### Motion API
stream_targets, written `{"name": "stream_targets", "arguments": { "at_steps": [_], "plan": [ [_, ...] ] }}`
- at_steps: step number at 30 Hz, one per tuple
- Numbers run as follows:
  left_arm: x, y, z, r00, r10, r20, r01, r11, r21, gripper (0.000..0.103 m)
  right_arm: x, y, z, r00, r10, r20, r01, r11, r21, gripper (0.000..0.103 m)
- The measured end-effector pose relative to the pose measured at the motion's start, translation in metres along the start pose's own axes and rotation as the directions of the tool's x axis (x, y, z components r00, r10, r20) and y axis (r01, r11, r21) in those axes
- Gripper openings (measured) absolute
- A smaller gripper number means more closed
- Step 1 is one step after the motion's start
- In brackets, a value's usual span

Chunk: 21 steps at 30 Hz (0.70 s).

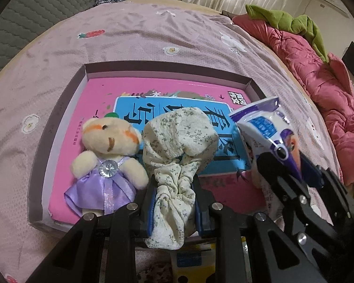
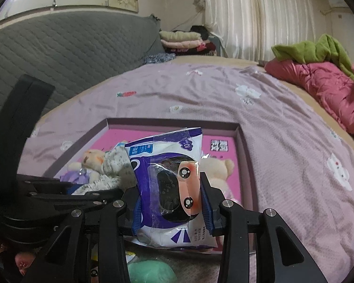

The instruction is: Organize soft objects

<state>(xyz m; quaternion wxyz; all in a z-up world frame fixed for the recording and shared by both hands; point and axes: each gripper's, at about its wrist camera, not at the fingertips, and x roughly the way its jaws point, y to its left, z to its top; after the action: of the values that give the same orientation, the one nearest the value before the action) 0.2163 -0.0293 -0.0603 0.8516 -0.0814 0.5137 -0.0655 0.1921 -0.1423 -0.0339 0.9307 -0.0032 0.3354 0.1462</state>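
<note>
Both hands are over the box (image 1: pixel 59 108) on the bed (image 1: pixel 153 35), and this looks like the placing step. The left gripper (image 1: pixel 174 188) has its fingers (image 1: pixel 151 200) pinched on a floral cloth bundle (image 1: pixel 177 139), whose far end hangs just over the blue patch of the pink book (image 1: pixel 101 99) that lines the box bottom. The right gripper (image 2: pixel 171 195) has its fingers (image 2: pixel 208 207) clamped on a pack of wipes (image 2: pixel 167 165), held upright above the near right part of the box.

A small bear in a purple dress (image 1: pixel 108 148) already lies in the near left of the box, touching the cloth's left side. In the right wrist view a second bear (image 2: pixel 218 168) peeks out behind the wipes on the right.

Next move, as I read it: lower the cloth into the middle gap and let go, then set the wipes down to its right. It is tight. The cloth has the dressed bear on one side and the wipes close on the other, so a straight drop suits better than a sideways slide. The wipes must clear the right wall of the box (image 2: pixel 242 146) and not land on the second bear.

Open room lies at the far end of the box, where the book is bare. Beyond the rim, the sheet is free out to the red quilt (image 1: pixel 318 70) on the far right.
</note>
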Motion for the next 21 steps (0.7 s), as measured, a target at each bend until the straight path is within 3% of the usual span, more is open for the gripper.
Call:
{"name": "stream_targets", "arguments": {
  "at_steps": [18, 21],
  "plan": [
    [-0.0037, 0.0090, -0.0016, 1.000, 0.002, 0.001, -0.002, 1.000, -0.016, 0.026, 0.0092, 0.0071, -0.0020, 1.000, -0.017, -0.024, 0.016, 0.999, -0.052, 0.044],
    [-0.0039, 0.0084, -0.0025, 1.000, 0.005, 0.000, -0.005, 1.000, -0.016, 0.025, 0.0109, 0.0063, -0.0024, 0.999, -0.018, -0.032, 0.016, 0.999, -0.050, 0.053]
  ]
}}
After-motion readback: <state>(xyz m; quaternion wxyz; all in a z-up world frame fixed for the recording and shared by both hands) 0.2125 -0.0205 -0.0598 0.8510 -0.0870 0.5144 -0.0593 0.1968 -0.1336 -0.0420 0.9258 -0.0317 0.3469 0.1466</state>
